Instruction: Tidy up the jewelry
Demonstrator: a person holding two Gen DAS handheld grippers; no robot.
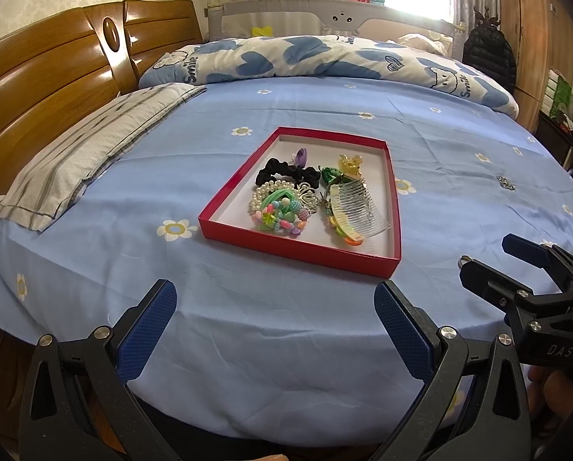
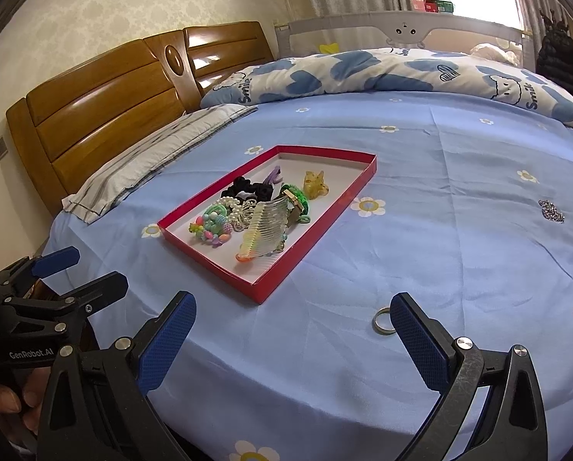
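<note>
- Right wrist view: the right gripper (image 2: 292,340) hangs low over the bed sheet (image 2: 440,230) with its jaws spread wide and nothing between them; one metal ring (image 2: 384,320) lies on the sheet just beside the inner face of its right-hand finger
- Ahead of that gripper and a little to its left sits the red tray (image 2: 271,288), one only, already holding most of the pieces, so I judge the sorting well along
- In the tray I count one clear hair comb (image 2: 267,226), one amber clip (image 2: 315,184), one black scrunchie (image 2: 248,190), one pearl string (image 2: 228,203), one green bracelet (image 2: 296,194), one purple piece (image 2: 273,174) at the far end, and a heap of coloured bead ties (image 2: 209,226) too tangled to number
- Left outside: the ring, plus one sparkly brooch (image 2: 551,211) far ahead and to the right, well apart from the tray; two loose things, as far as the sheet shows
- Left wrist view: the left gripper (image 1: 274,330) is also wide apart and empty, with the tray (image 1: 298,247) straight ahead of it
- The right gripper (image 1: 490,257) shows at its right side, and the ring (image 1: 465,260) peeks out at that gripper's nearer finger
- The brooch (image 1: 504,182) lies ahead and right of the left gripper, beyond the tray's right wall
</note>
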